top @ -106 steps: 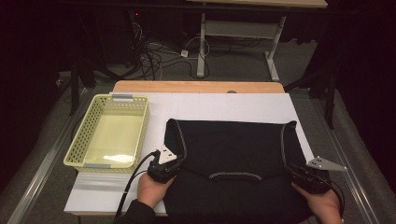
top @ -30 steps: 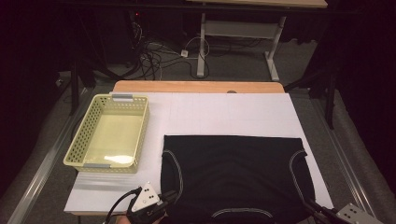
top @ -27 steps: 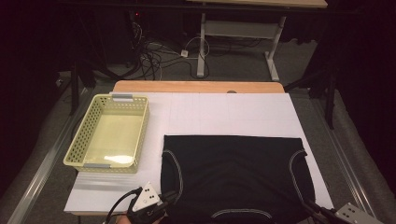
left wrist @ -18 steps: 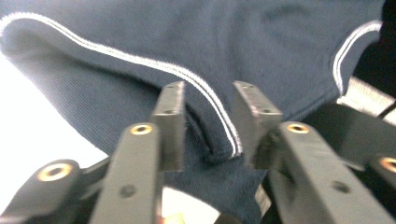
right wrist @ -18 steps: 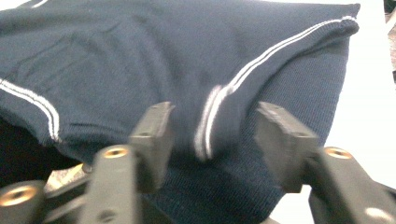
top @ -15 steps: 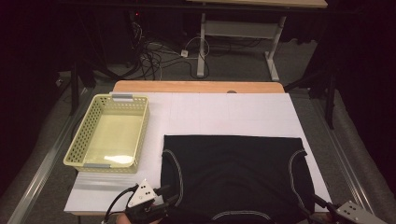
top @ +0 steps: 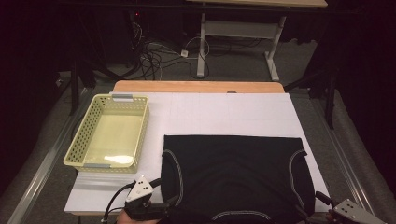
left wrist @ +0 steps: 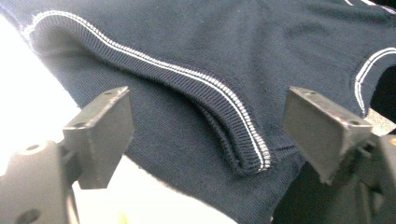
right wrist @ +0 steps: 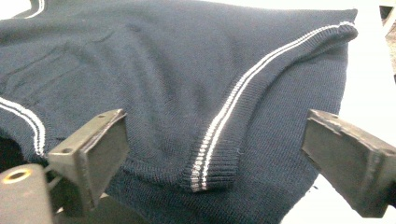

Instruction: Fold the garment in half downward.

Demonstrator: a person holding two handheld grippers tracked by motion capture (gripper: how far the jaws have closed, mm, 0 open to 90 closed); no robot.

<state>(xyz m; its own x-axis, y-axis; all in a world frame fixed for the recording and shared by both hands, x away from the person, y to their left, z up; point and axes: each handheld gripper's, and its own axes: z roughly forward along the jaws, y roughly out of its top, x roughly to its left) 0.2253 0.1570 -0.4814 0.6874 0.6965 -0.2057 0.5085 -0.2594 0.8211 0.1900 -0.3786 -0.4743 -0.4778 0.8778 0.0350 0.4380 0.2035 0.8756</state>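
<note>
A dark navy knitted garment (top: 233, 177) with white-striped trim lies flat on the white table top (top: 224, 112), its near edge at the table's front. My left gripper (top: 161, 207) sits at the garment's near left corner. In the left gripper view its jaws have just been opening and stand wide apart, open (left wrist: 210, 126), with a ribbed armhole edge (left wrist: 233, 130) lying loose between them. My right gripper (top: 322, 199) is at the near right corner. Its jaws have also just been opening and are open (right wrist: 215, 140) over the striped armhole trim (right wrist: 219, 135), with no pad pressing the cloth.
An empty pale yellow mesh basket (top: 135, 135) stands on the table's left side. The wooden table edge (top: 196, 86) runs along the back. Beyond it are cables (top: 154, 56) and a desk frame (top: 243, 32) on the floor.
Since the earliest frame both grippers drew back from mid-table to the near edge, and the garment now lies as a shorter, flat rectangle. In the last half second the left gripper rose slightly.
</note>
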